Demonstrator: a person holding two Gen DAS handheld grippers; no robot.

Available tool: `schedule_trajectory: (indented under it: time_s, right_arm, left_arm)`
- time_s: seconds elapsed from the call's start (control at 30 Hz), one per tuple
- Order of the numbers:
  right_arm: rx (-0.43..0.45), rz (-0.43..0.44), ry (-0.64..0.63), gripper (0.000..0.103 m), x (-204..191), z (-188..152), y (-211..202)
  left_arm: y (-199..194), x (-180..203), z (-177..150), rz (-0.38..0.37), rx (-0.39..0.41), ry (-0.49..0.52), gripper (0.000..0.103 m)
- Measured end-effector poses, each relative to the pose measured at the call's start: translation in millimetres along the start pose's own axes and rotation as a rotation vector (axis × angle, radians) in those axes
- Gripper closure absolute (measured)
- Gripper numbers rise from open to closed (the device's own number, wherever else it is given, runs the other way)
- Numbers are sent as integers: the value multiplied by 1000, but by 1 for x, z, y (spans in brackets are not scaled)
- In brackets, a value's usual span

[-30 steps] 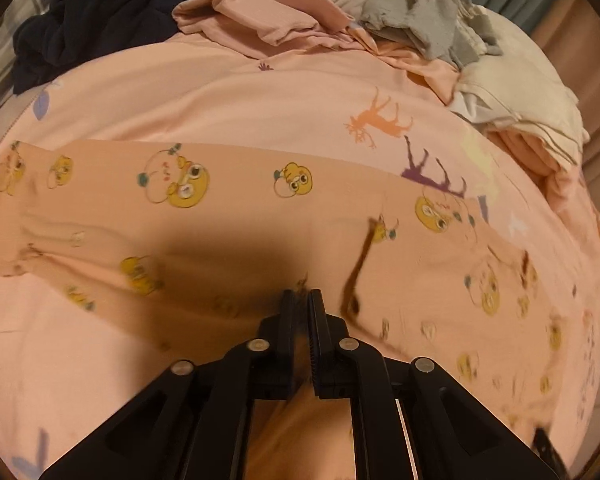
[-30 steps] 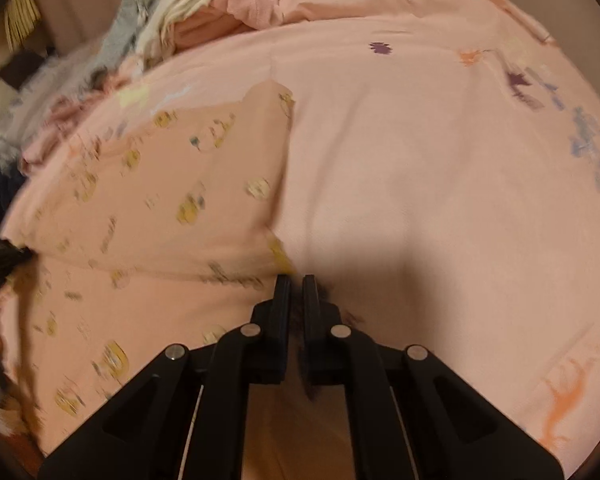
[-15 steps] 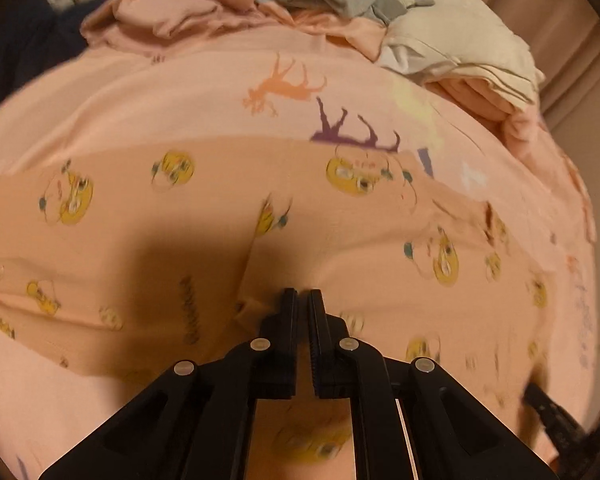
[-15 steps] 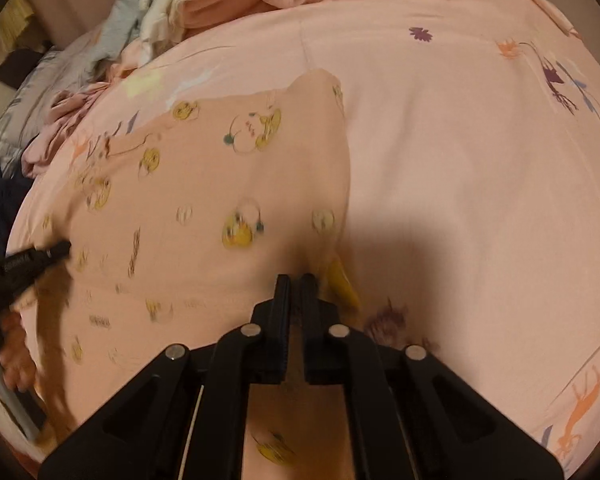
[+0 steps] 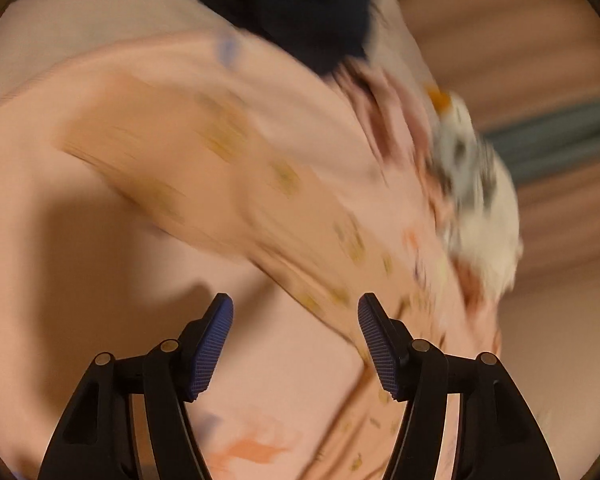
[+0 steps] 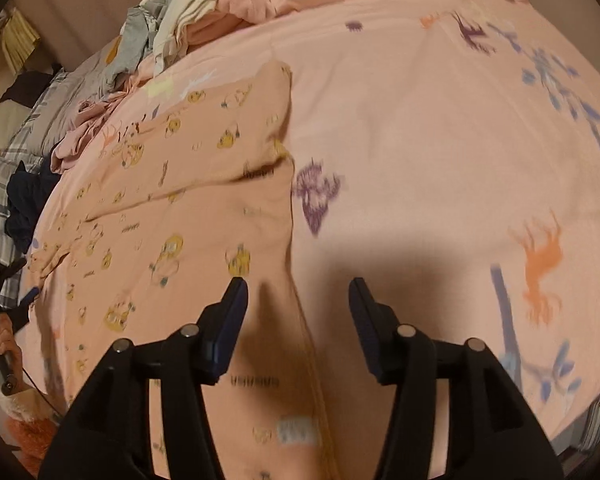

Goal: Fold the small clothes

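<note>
Both hand-held grippers have just been opening, and nothing sits between the pads of either. The right hand-held gripper (image 6: 298,292) hangs with its jaws apart over the near right edge of the garment (image 6: 188,216), a peach piece printed with yellow cartoon birds; the cloth lies beneath the jaws, not pinched. The left hand-held gripper (image 5: 296,312) is likewise spread wide, over bare sheet just beside the garment (image 5: 236,176), though that view is badly smeared.

The garment lies flat on the bed (image 6: 440,128), doubled over on itself with one fold line running across it. The fold looks laid, so I judge the step is the letting go: lift clear straight off so the pads do not drag the top layer, then smooth the crease and check the edges meet before taking new corners.

Counted: one garment being folded, two hand-held grippers, one heap of unfolded clothes (image 6: 188,28) along the far edge, too tangled to count.
</note>
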State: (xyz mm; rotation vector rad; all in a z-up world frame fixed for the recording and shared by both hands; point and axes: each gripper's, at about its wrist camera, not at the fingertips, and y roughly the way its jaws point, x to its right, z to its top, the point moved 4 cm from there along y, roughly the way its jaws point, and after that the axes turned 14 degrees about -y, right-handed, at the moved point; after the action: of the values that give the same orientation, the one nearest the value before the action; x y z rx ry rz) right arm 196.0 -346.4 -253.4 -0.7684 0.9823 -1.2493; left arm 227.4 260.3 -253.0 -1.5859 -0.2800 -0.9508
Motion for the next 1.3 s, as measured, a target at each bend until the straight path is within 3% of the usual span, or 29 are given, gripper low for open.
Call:
schedule_trajectory:
  time_s: [0.07, 0.17, 0.23, 0.37, 0.43, 0.47, 0.57, 0.6, 0.73, 0.87, 1.0, 1.17, 1.3]
  right_arm:
    - [-24, -9, 8, 50, -6, -6, 6]
    - [-56, -11, 16, 50, -11, -14, 11]
    - [-71, -17, 21, 50, -14, -20, 13]
    - [-87, -38, 2, 49, -23, -21, 12]
    - [-89, -44, -12, 50, -29, -19, 12]
    - [-89, -46, -22, 50, -33, -17, 11]
    - [-92, -69, -50, 49, -39, -14, 11]
    - [-96, -77, -59, 49, -41, -14, 12]
    - [-124, -74, -67, 49, -46, -13, 17]
    - [-113, -65, -77, 49, -47, -14, 15]
    - [-76, -44, -53, 49, -39, -18, 6]
    - [-47, -56, -56, 49, -24, -27, -7]
    - [-23, -87, -27, 49, -3, -37, -20]
  left_arm:
    - [-15, -18, 20, -21, 73, -69, 40]
    - [-26, -36, 41, 7, 154, -112, 40]
    - [-23, -41, 51, 21, 151, -93, 40]
    - [-15, -57, 66, -9, 154, -171, 41]
    - [-6, -59, 73, 35, 171, -171, 59]
    - [-6, -62, 78, 66, 177, -154, 73]
    - [1, -52, 79, 178, 208, -36, 92]
    - [-1, -53, 81, 225, 237, -24, 92]
    - [-9, -26, 74, 264, 340, 57, 94]
    - [-4, 40, 42, 318, 405, 321, 94]
    - [21, 117, -28, 246, 344, 540, 95]
    - [77, 201, -131, 117, 182, 701, 95]
    - [111, 233, -208, 69, 80, 788, 95]
